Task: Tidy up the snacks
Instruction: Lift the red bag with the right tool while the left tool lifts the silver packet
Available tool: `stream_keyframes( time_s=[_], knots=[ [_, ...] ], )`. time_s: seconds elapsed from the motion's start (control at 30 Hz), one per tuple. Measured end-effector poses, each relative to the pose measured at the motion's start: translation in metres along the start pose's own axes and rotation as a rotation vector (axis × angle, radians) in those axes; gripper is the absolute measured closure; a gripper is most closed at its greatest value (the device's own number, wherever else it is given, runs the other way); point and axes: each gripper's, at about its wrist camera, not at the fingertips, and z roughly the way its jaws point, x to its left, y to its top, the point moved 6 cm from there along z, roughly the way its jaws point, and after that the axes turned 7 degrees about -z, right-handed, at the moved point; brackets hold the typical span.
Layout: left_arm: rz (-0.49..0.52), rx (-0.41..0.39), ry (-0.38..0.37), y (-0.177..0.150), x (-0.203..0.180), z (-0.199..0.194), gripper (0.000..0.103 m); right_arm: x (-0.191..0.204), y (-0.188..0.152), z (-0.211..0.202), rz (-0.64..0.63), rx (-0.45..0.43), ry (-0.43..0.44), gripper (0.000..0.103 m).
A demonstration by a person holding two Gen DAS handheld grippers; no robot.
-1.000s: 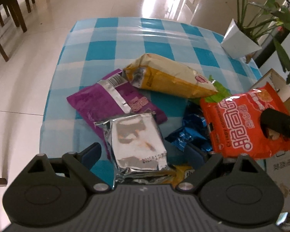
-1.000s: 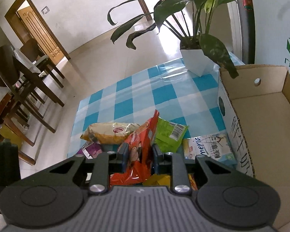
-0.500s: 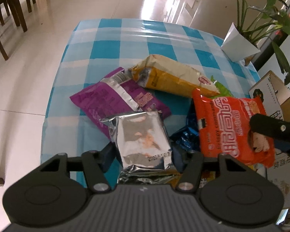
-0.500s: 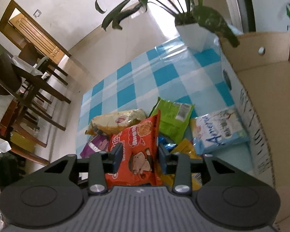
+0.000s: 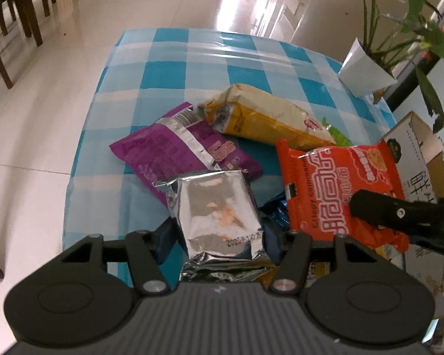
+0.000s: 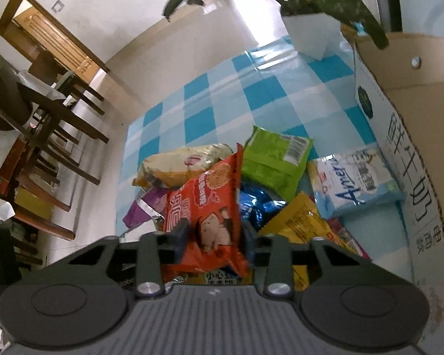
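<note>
Silver foil is catching the light on the snack packet that the left gripper is pinching at its near end, the packet lying over a purple snack bag on the blue-checked tablecloth. The right gripper is clamped on the lower part of an orange-red crispy noodle packet — raised above the pile, beside a green packet, a blue foil wrapper, a yellow packet and a pale blue "Amera" bag. An open cardboard box is standing just right of the pile, a potted plant behind it.
</note>
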Motion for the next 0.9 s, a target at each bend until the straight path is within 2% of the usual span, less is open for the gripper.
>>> stream_keyframes(
  time_s=[0.23,0.43,0.9],
  knots=[
    [-0.047,-0.056,-0.044,0.007,0.007,-0.022,0.044,0.011,0.007,-0.016,-0.063,-0.056,0.000,0.072],
    [-0.020,-0.113,-0.027,0.012,0.004,-0.034,0.044,0.019,0.013,-0.025,-0.103,-0.094,0.001,0.072],
    [-0.024,-0.135,-0.012,0.013,0.002,-0.035,0.044,0.023,0.012,-0.028,-0.142,-0.105,-0.024,0.072]
  ],
)
